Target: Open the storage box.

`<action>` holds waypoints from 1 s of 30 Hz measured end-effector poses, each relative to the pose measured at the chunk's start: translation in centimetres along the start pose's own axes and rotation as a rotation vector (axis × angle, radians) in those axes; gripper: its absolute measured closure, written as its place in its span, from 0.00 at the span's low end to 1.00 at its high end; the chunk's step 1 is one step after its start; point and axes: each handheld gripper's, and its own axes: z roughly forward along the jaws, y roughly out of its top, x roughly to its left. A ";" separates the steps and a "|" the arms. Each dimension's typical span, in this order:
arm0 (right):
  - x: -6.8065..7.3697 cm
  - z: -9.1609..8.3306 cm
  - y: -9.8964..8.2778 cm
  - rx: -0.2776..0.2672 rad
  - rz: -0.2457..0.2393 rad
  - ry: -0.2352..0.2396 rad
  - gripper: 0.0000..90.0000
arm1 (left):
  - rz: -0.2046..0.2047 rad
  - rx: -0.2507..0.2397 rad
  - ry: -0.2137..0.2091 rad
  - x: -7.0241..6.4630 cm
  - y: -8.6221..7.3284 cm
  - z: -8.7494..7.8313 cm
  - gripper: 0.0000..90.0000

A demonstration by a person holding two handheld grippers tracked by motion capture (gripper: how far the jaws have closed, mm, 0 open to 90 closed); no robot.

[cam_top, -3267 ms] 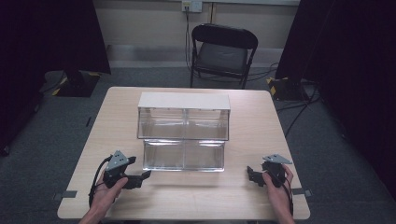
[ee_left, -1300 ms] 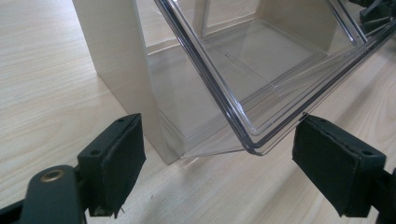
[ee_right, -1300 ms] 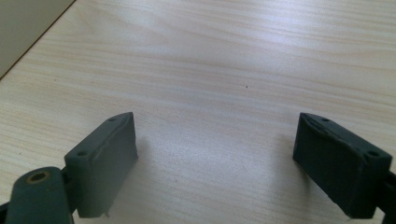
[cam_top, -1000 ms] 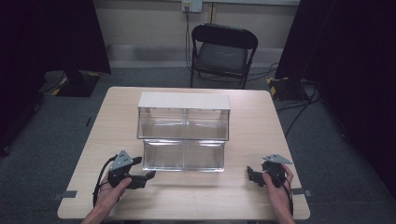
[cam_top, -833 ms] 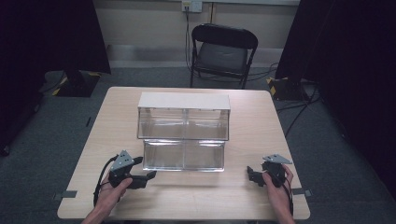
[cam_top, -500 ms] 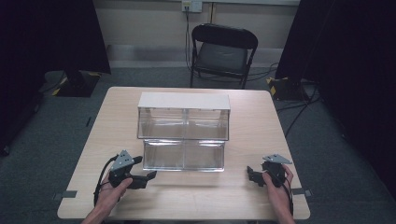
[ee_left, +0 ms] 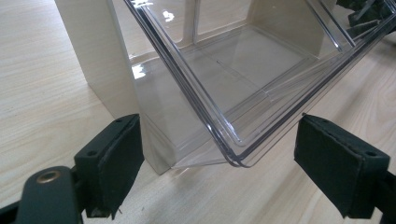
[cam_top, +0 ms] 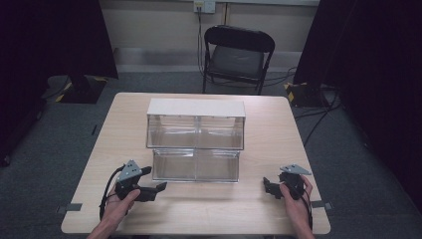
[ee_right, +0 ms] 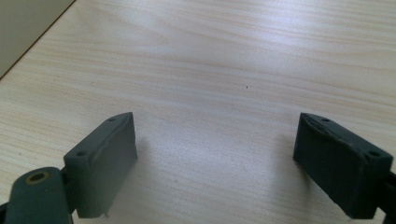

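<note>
Beside clear bin (cam_top: pixel 196 164), left hand-held gripper (cam_top: pixel 158 187) agape

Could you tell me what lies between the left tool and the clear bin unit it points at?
Bare tabletop, seen in the high view, separates the left tool from the clear bin unit.

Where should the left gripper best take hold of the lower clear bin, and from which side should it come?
Probably at the front lip of the lower clear bin, near its left corner, coming from the front. The bin tilts outward, so its thin rim juts toward the left gripper, whose open fingers already straddle that corner.
</note>
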 end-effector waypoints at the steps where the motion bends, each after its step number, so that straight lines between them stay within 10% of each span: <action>1: 0.0 0.0 0.0 0.000 0.000 0.000 0.14 | 0.002 0.002 -0.001 0.0 0.0 -0.1 0.17; 30: 0.0 0.0 0.0 0.000 -0.002 0.000 0.14 | -0.013 -0.034 0.006 0.1 0.5 -0.5 0.14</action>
